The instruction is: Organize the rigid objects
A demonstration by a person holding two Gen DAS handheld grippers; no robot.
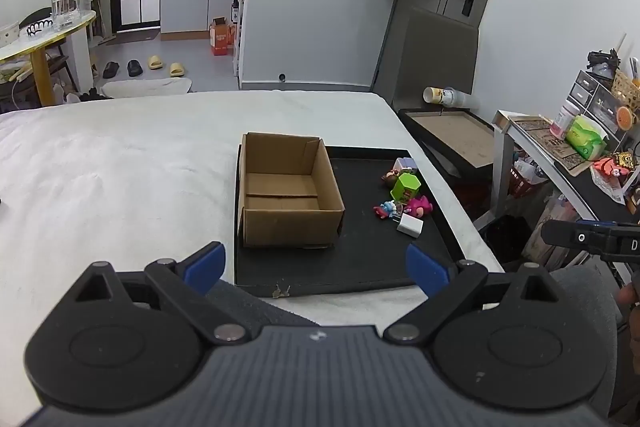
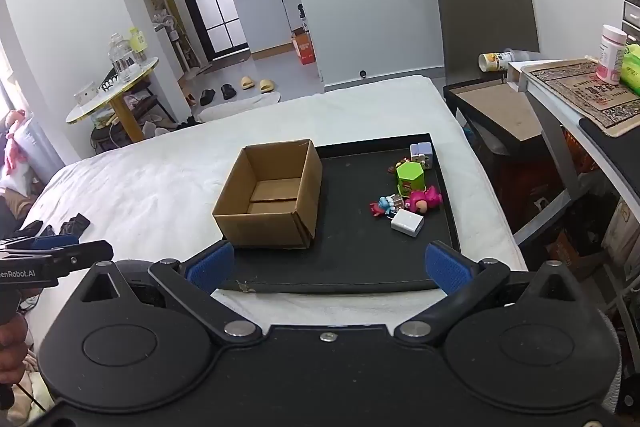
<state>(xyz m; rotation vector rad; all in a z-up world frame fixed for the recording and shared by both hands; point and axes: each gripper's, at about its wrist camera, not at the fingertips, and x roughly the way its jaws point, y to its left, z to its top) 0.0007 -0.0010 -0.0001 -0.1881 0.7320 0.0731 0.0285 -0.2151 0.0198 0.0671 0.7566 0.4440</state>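
Observation:
An open, empty cardboard box (image 1: 290, 187) (image 2: 270, 195) stands on the left part of a black tray (image 1: 360, 255) (image 2: 360, 259) on the white bed. On the tray's right side lie small items: a green hexagonal box (image 1: 405, 186) (image 2: 410, 179), a pink toy (image 1: 420, 207) (image 2: 424, 199), a small blue and red figure (image 1: 386, 209) (image 2: 382, 206), a white charger (image 1: 410, 225) (image 2: 407, 222) and a pale cube (image 1: 407, 164) (image 2: 422, 151). My left gripper (image 1: 316, 267) and right gripper (image 2: 330, 267) are both open and empty, near the tray's front edge.
The white bed (image 1: 120, 167) stretches left. A dark low table with a framed board (image 1: 452, 135) and a cluttered desk (image 1: 580, 151) stand to the right. A grey chair (image 2: 484, 23) is behind them. A round table with jars (image 2: 116, 87) stands at far left.

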